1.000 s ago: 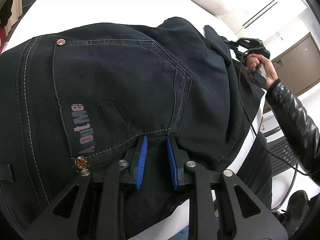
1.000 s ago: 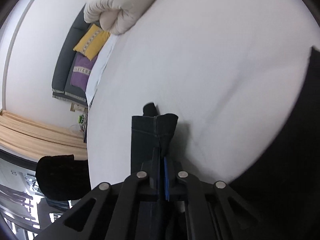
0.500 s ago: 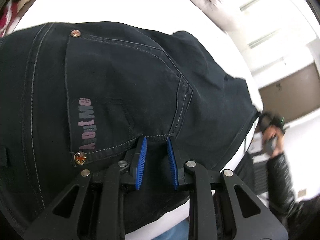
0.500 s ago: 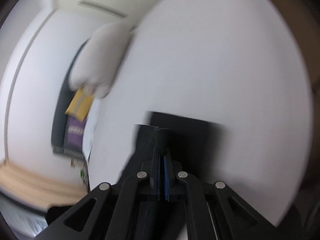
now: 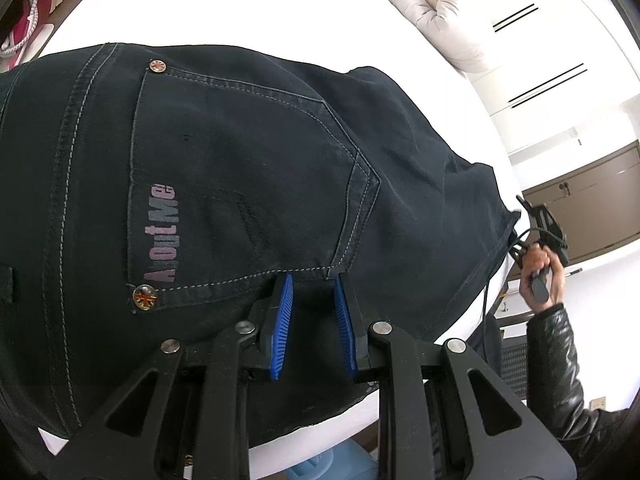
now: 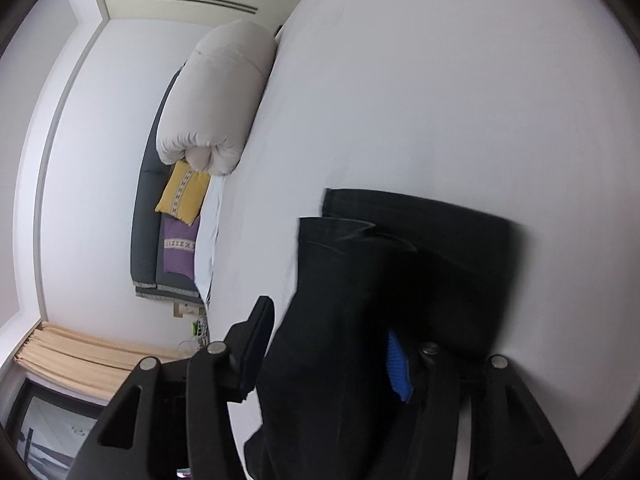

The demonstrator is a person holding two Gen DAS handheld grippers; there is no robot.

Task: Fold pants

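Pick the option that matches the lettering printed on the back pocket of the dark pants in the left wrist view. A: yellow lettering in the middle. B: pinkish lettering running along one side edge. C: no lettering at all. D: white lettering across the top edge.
B: the back pocket of the pants carries pinkish lettering running along one side edge, between two rivets.

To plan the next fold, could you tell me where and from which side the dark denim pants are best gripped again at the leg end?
I would take the dark denim pants by the hemmed cuffs, coming in low from the near side along the legs. The two hems lie stacked flat on the white bed sheet, so one pinch should catch both. The right gripper is opening, cloth between its jaws.
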